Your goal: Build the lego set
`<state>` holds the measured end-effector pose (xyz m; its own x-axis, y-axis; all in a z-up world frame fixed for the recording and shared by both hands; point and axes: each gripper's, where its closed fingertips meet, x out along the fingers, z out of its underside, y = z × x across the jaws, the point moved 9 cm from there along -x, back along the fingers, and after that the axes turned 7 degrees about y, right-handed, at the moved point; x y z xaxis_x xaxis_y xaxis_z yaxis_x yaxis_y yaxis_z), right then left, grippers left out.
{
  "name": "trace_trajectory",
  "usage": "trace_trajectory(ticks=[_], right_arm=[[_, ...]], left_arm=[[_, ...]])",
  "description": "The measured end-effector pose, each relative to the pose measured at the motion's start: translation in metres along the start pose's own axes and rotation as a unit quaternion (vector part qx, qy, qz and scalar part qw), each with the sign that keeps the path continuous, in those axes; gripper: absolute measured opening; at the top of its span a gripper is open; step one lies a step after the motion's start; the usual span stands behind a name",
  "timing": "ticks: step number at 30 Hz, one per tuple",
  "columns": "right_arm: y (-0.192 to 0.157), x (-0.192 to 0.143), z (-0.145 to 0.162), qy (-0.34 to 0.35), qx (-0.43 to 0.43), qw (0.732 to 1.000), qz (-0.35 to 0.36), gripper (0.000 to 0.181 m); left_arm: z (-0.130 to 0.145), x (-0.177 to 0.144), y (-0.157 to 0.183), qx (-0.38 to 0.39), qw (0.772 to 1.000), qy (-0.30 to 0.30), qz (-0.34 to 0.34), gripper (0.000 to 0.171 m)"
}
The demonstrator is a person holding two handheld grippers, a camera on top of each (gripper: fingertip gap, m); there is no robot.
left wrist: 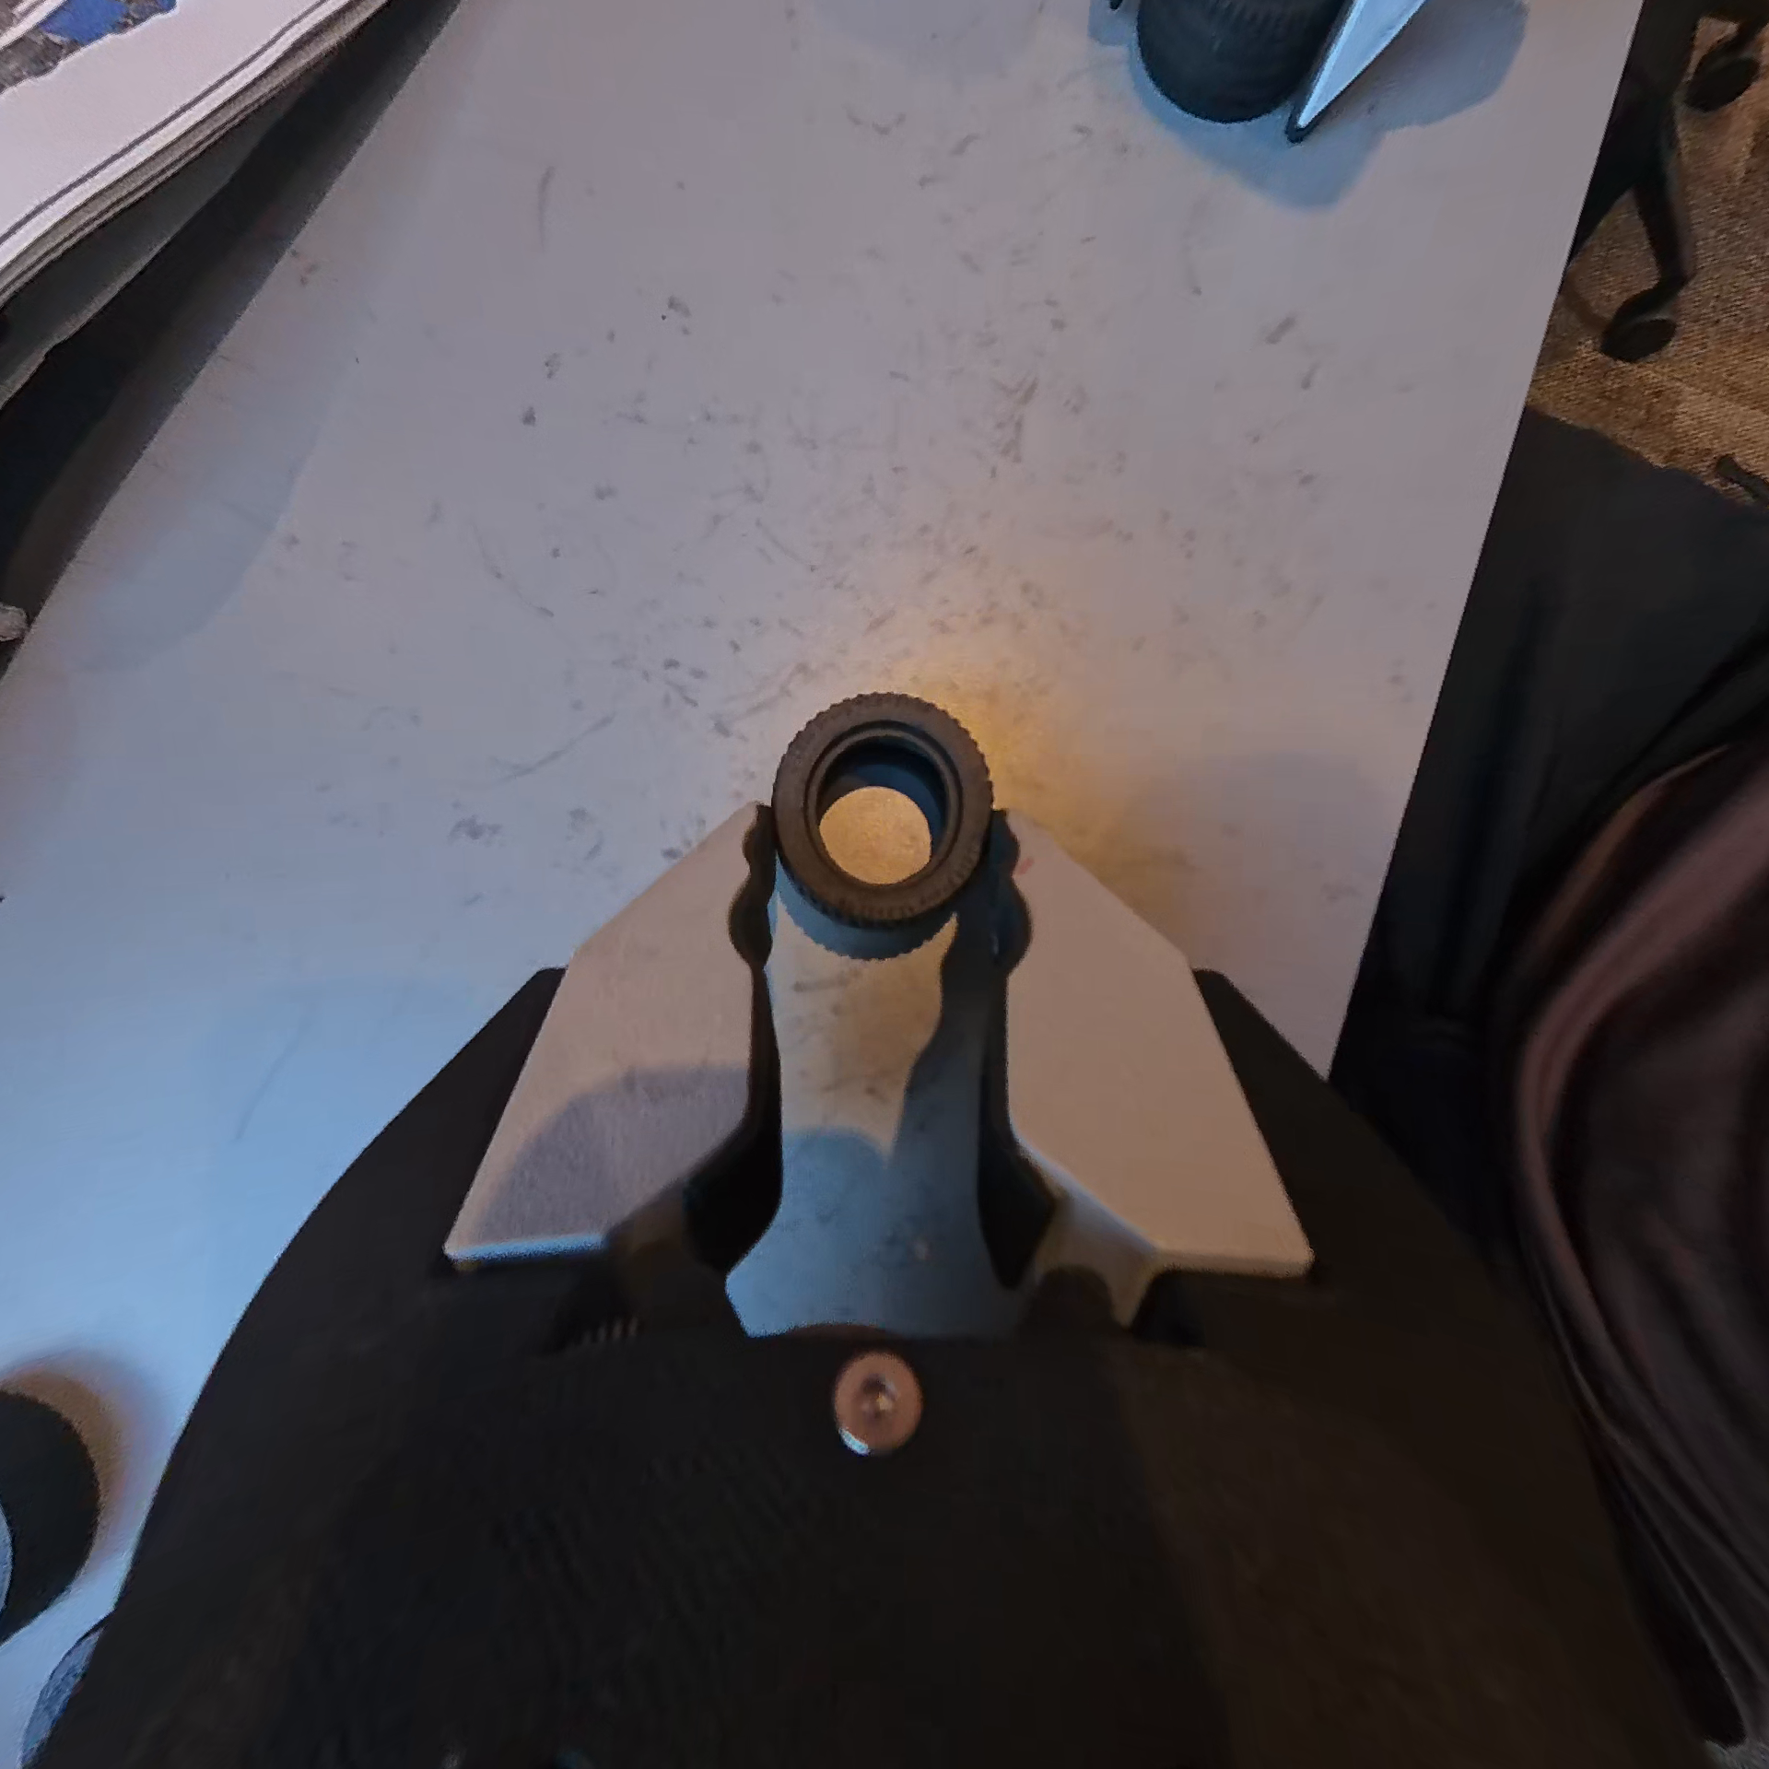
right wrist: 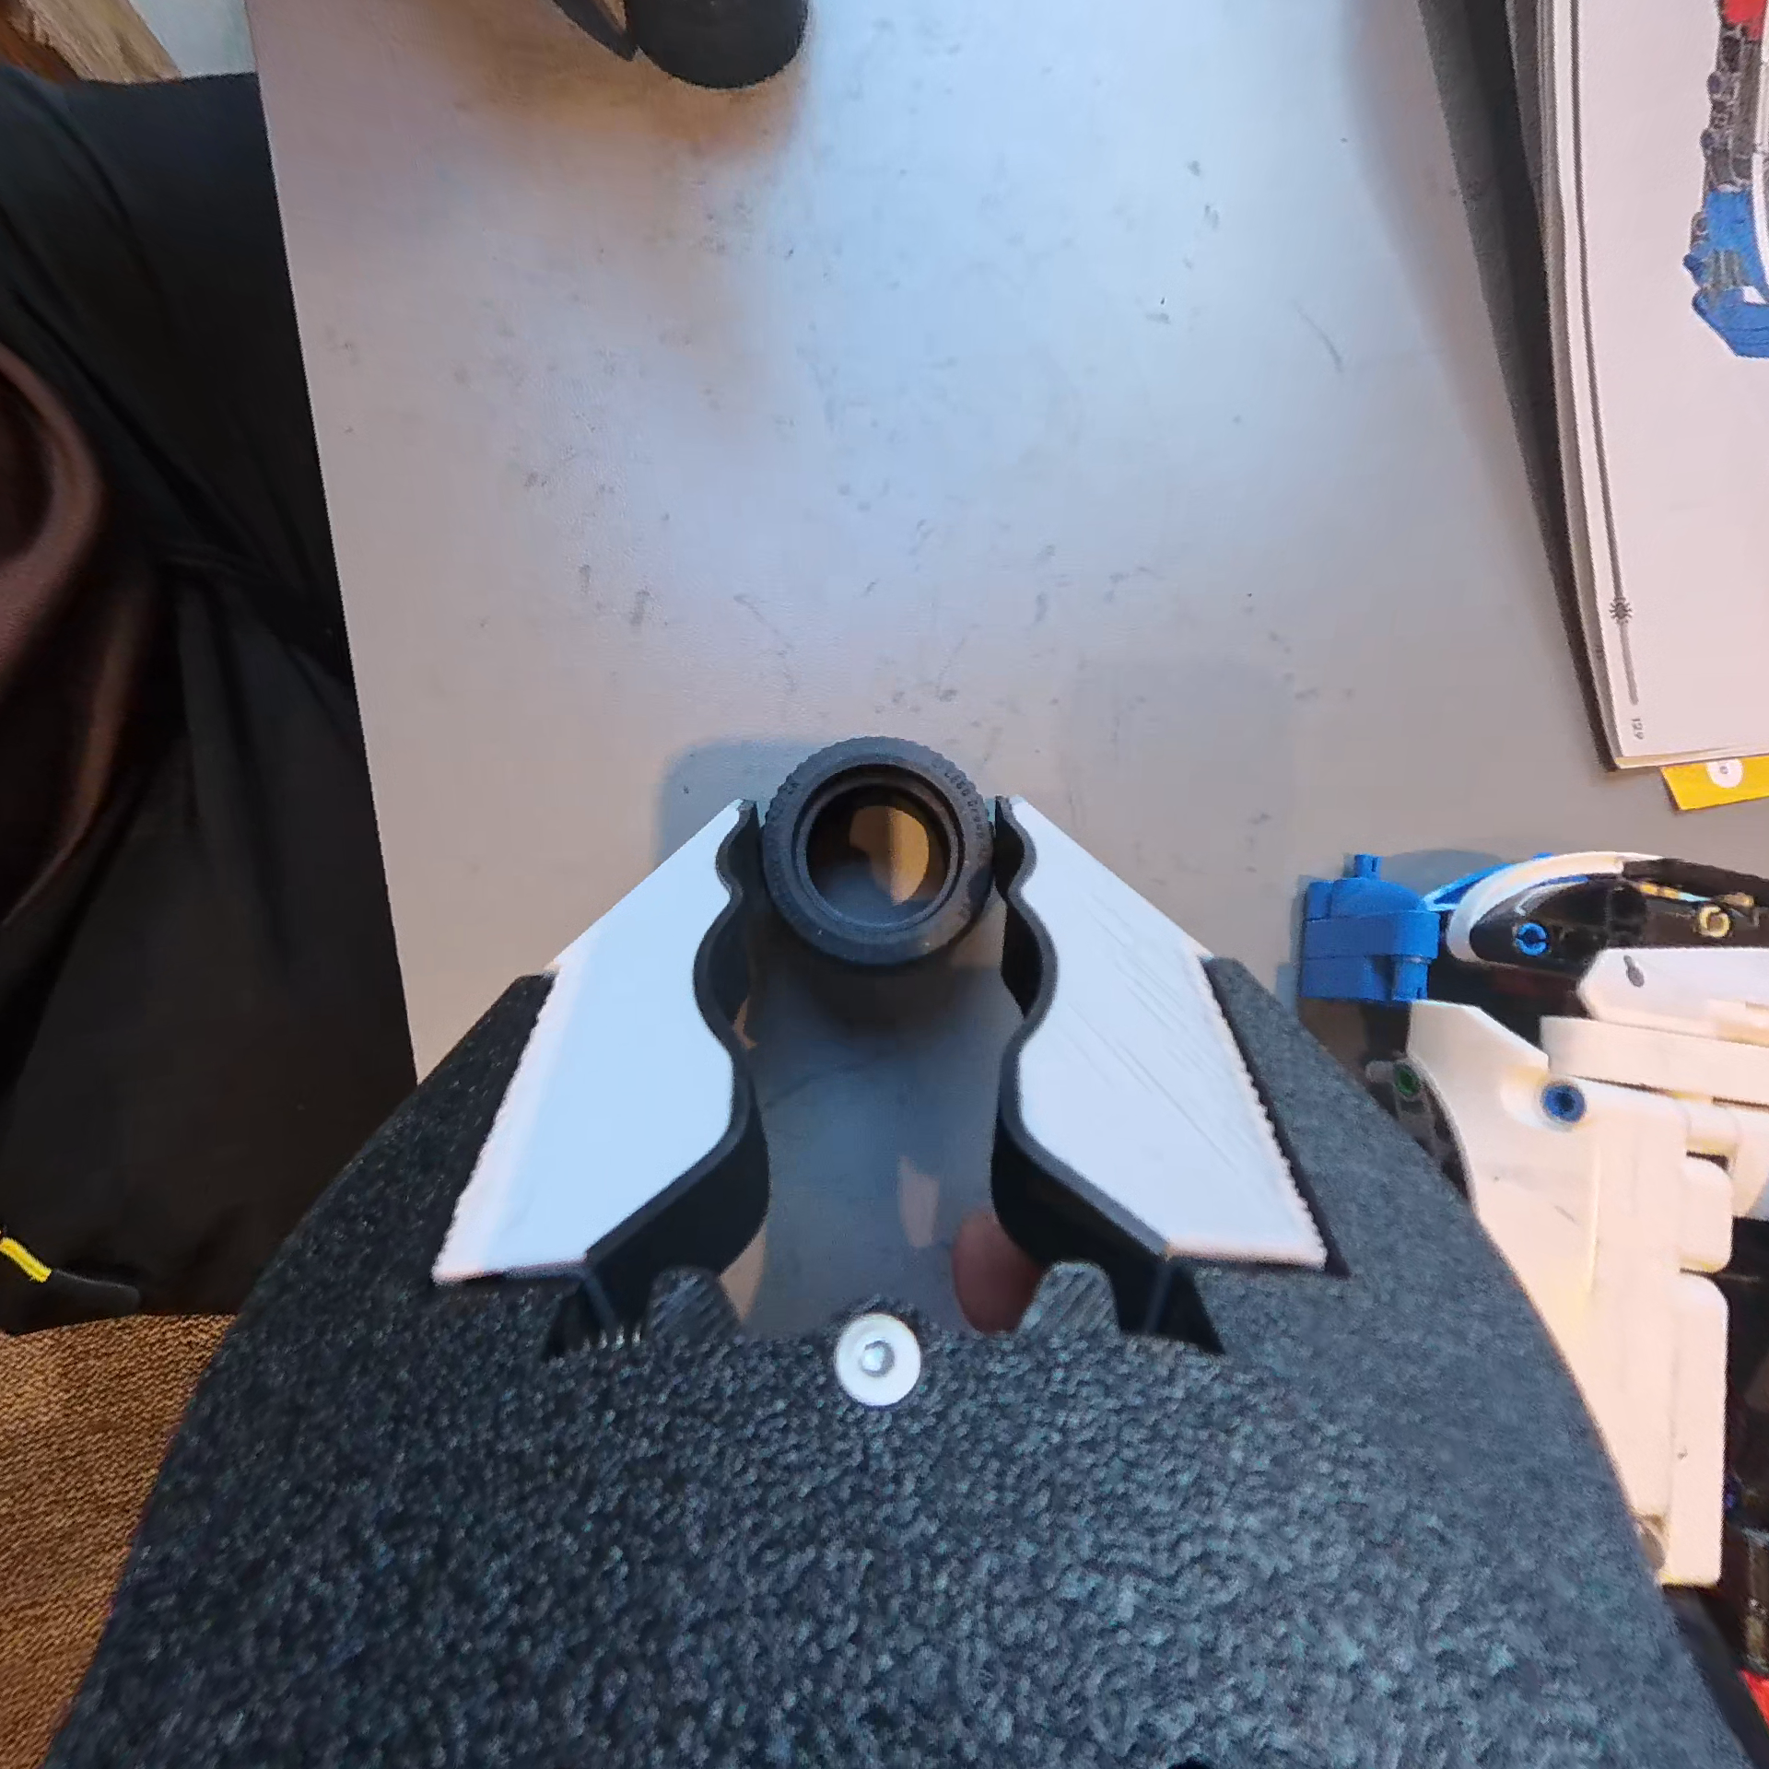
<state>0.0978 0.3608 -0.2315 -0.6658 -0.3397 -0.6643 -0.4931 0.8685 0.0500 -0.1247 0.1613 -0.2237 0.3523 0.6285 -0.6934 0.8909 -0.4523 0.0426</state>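
In the left wrist view my left gripper [left wrist: 881, 842] is shut on a small black rubber tyre [left wrist: 881, 825], held by its sides above the grey table [left wrist: 766, 431], its open hole facing the camera. In the right wrist view my right gripper [right wrist: 876, 842] is shut on a second black tyre [right wrist: 876, 852], held the same way above the table [right wrist: 862, 431]. A partly built white, blue and black lego vehicle [right wrist: 1570, 1072] lies on the table to the right of the right gripper.
An instruction booklet [right wrist: 1675, 383] lies at the far right of the table; it also shows at the top left of the left wrist view [left wrist: 124, 105]. The other gripper shows at the far edge in each view [left wrist: 1235, 48] [right wrist: 708, 29]. A person's dark clothing [right wrist: 144, 574] borders the table edge. My hands' fingertips stand some 20 cm from each other.
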Motion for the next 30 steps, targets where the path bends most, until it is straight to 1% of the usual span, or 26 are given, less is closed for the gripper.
trace_trajectory(ticks=[4, 5, 6, 8, 9, 11, 13, 15, 16, 17, 18, 19, 20, 21, 22, 24, 26, 28, 30], right_arm=[[0.0, 0.0, 0.0, 0.0, 0.0, 1.0, 0.001, 0.05], [0.0, 0.0, 0.0, 0.002, 0.001, 1.0, 0.004, 0.054], [0.0, -0.002, 0.0, 0.006, 0.008, 1.0, 0.005, 0.061], [-0.003, -0.009, -0.001, 0.019, 0.035, 0.999, 0.005, 0.071], [-0.006, -0.018, -0.002, 0.028, 0.047, 0.998, 0.012, 0.077], [-0.015, -0.045, 0.0, 0.048, 0.065, 0.996, 0.049, 0.079], [-0.026, -0.084, 0.011, 0.086, 0.1, 0.985, 0.108, 0.077], [-0.033, -0.127, 0.032, 0.129, 0.173, 0.962, 0.168, 0.077], [-0.036, -0.146, 0.046, 0.145, 0.209, 0.947, 0.197, 0.083], [-0.037, -0.162, 0.061, 0.152, 0.24, 0.931, 0.231, 0.09], [-0.037, -0.176, 0.077, 0.144, 0.259, 0.915, 0.273, 0.094], [-0.036, -0.187, 0.092, 0.128, 0.266, 0.903, 0.314, 0.094], [-0.036, -0.196, 0.106, 0.117, 0.265, 0.894, 0.342, 0.095], [-0.033, -0.203, 0.117, 0.114, 0.263, 0.889, 0.357, 0.095], [-0.028, -0.208, 0.128, 0.112, 0.263, 0.887, 0.363, 0.096], [-0.012, -0.217, 0.149, 0.096, 0.267, 0.889, 0.36, 0.105], [0.008, -0.224, 0.165, 0.084, 0.276, 0.893, 0.346, 0.107], [0.024, -0.222, 0.174, 0.089, 0.284, 0.907, 0.298, 0.109], [0.039, -0.214, 0.179, 0.082, 0.285, 0.92, 0.258, 0.116]], left_arm=[[0.0, 0.0, 0.001, -0.012, 1.0, 0.006, 0.002, 0.044], [0.0, 0.0, 0.002, -0.014, 1.0, 0.012, 0.007, 0.047], [-0.001, -0.001, 0.003, -0.019, 1.0, 0.02, 0.014, 0.052], [-0.005, -0.007, 0.004, -0.042, 0.998, 0.036, 0.02, 0.073], [-0.007, -0.014, 0.004, -0.046, 0.998, 0.041, 0.016, 0.075], [-0.013, -0.031, 0.005, -0.028, 0.998, 0.06, -0.009, 0.077], [-0.025, -0.045, 0.006, -0.007, 0.996, 0.084, -0.025, 0.081], [-0.048, -0.046, 0.006, 0.01, 0.993, 0.113, -0.012, 0.081], [-0.064, -0.04, 0.005, 0.019, 0.992, 0.124, 0.007, 0.082], [-0.082, -0.028, 0.003, 0.031, 0.991, 0.125, 0.025, 0.087], [-0.102, -0.011, 0.0, 0.049, 0.99, 0.122, 0.046, 0.093], [-0.123, 0.011, -0.002, 0.076, 0.987, 0.119, 0.07, 0.097], [-0.144, 0.035, -0.007, 0.104, 0.984, 0.114, 0.089, 0.105], [-0.162, 0.063, -0.012, 0.127, 0.981, 0.102, 0.104, 0.119], [-0.178, 0.091, -0.019, 0.147, 0.979, 0.074, 0.118, 0.127], [-0.2, 0.141, -0.032, 0.172, 0.974, 0.008, 0.145, 0.14], [-0.212, 0.177, -0.042, 0.204, 0.967, -0.027, 0.15, 0.143], [-0.218, 0.198, -0.047, 0.222, 0.962, -0.043, 0.155, 0.151], [-0.22, 0.213, -0.048, 0.226, 0.958, -0.055, 0.166, 0.155]])
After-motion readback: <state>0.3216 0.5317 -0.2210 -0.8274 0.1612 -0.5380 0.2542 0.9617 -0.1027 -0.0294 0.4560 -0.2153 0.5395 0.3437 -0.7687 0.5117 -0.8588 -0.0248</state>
